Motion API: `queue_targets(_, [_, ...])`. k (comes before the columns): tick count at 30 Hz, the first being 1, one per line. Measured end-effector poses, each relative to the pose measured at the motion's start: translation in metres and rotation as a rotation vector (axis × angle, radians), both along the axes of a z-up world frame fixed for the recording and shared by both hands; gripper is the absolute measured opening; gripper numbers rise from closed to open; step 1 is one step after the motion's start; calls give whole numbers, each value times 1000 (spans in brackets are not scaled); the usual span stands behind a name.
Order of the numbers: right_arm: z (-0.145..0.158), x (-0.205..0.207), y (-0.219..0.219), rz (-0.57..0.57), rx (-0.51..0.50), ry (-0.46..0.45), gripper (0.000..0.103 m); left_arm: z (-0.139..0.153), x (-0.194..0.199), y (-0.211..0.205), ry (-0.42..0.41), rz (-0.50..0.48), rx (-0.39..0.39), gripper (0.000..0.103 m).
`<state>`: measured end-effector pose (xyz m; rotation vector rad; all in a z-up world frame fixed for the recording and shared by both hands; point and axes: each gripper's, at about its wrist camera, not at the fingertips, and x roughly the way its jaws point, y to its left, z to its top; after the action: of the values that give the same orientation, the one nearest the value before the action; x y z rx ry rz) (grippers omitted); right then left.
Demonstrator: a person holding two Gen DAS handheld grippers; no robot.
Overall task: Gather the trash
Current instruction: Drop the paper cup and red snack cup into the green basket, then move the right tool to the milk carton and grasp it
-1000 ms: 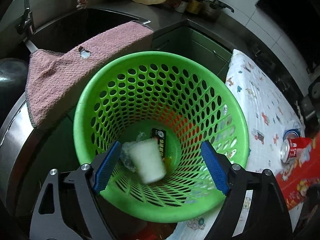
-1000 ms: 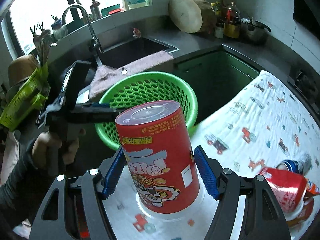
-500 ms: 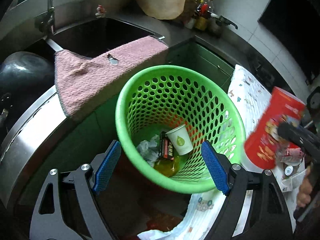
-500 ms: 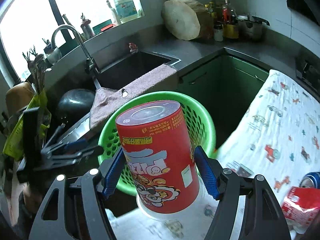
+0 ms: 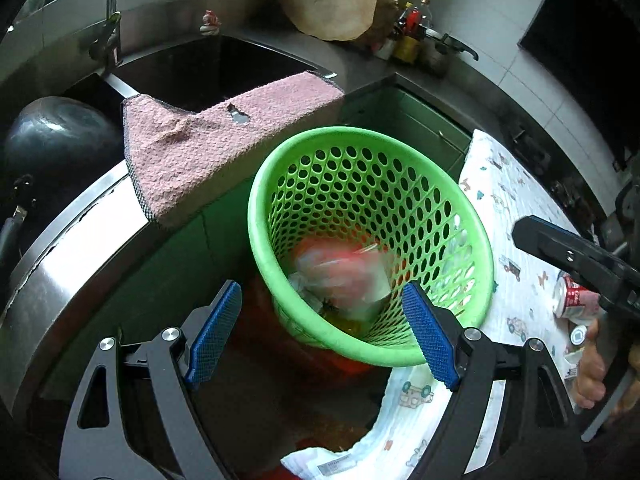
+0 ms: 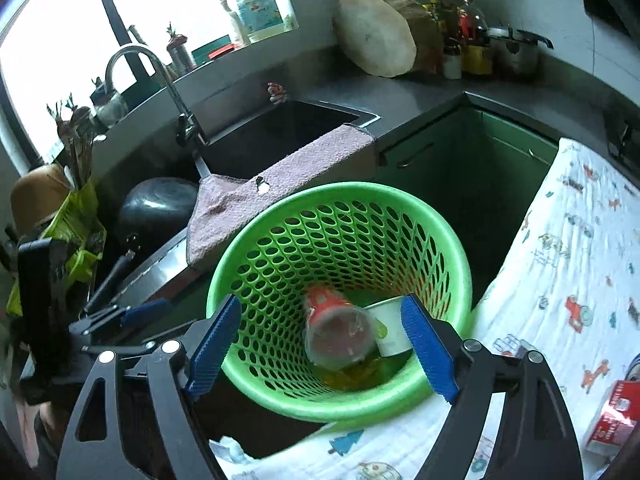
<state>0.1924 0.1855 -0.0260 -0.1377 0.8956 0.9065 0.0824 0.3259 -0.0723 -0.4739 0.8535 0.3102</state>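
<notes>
A green perforated basket (image 6: 256, 352) stands beside the counter, also in the left wrist view (image 5: 476, 220). Inside it lie a red snack tub (image 6: 334, 332) on its side, blurred in the left wrist view (image 5: 340, 276), and a white paper cup (image 6: 390, 330) over other scraps. My right gripper (image 6: 320, 344) is open and empty just above the basket's near rim. My left gripper (image 5: 322, 330) is open and empty, to the left of the basket. A red can (image 5: 574, 300) lies on the patterned cloth (image 5: 516, 208). A red carton (image 6: 612, 416) lies at the right.
A pink towel (image 5: 216, 140) hangs over the sink edge (image 6: 360, 114). A dark wok (image 6: 156, 208) sits left of it. A faucet (image 6: 160, 76), a round chopping block (image 6: 380, 38) and bottles (image 6: 468, 28) line the counter. Green cabinet doors (image 6: 500, 160) stand behind the basket.
My right gripper has opened and let go of the red snack tub, which has dropped into the basket. My left gripper has drawn back to the left of the basket.
</notes>
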Motion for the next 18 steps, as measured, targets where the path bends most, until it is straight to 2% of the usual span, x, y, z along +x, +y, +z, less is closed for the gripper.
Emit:
queue_targets(9, [16, -14, -51, -41, -6, -39, 80, 4, 5, -18, -6, -39, 5, 82])
queue_targets(18, [28, -32, -133, -116, -61, -85, 85, 13, 15, -52, -19, -106, 17, 83])
